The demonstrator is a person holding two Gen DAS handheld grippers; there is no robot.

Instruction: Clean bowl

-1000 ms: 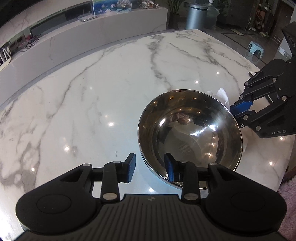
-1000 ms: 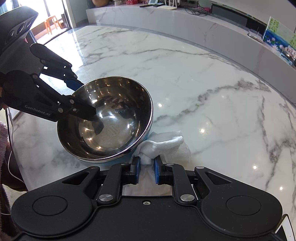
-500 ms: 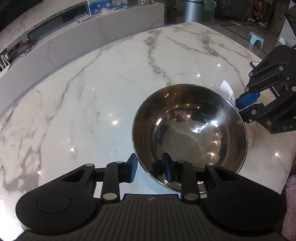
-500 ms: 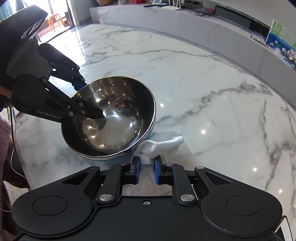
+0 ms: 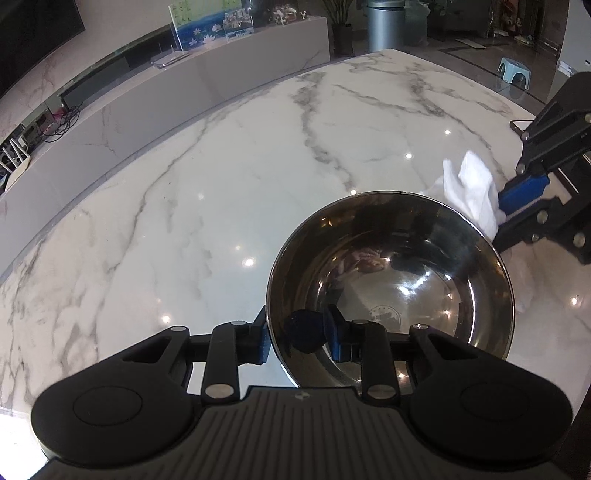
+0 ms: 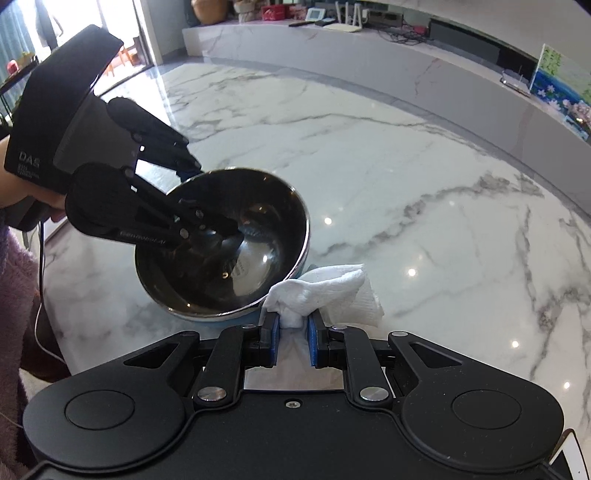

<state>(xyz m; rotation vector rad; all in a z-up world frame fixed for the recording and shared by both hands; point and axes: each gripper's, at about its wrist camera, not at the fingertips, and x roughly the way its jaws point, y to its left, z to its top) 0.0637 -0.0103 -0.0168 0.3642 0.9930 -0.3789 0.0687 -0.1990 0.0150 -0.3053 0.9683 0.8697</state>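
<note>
A shiny steel bowl [image 5: 399, 273] is held tilted above the marble table [image 5: 184, 206]; it also shows in the right wrist view [image 6: 236, 251]. My left gripper [image 5: 297, 338] is shut on the bowl's near rim, one finger outside and one inside. My right gripper [image 6: 292, 334] is shut on a crumpled white cloth [image 6: 321, 291] and holds it just beside the bowl's rim. In the left wrist view the cloth [image 5: 474, 192] hangs past the bowl's far right edge.
A long marble counter [image 5: 147, 96] with a picture frame [image 5: 207, 22] runs behind the table. A grey bin [image 5: 386, 24] and a small blue stool [image 5: 513, 72] stand on the floor beyond the table's far edge.
My left gripper closed on the bowl's rim and lifted and tilted the bowl. My right gripper raised the cloth off the table beside the bowl.
</note>
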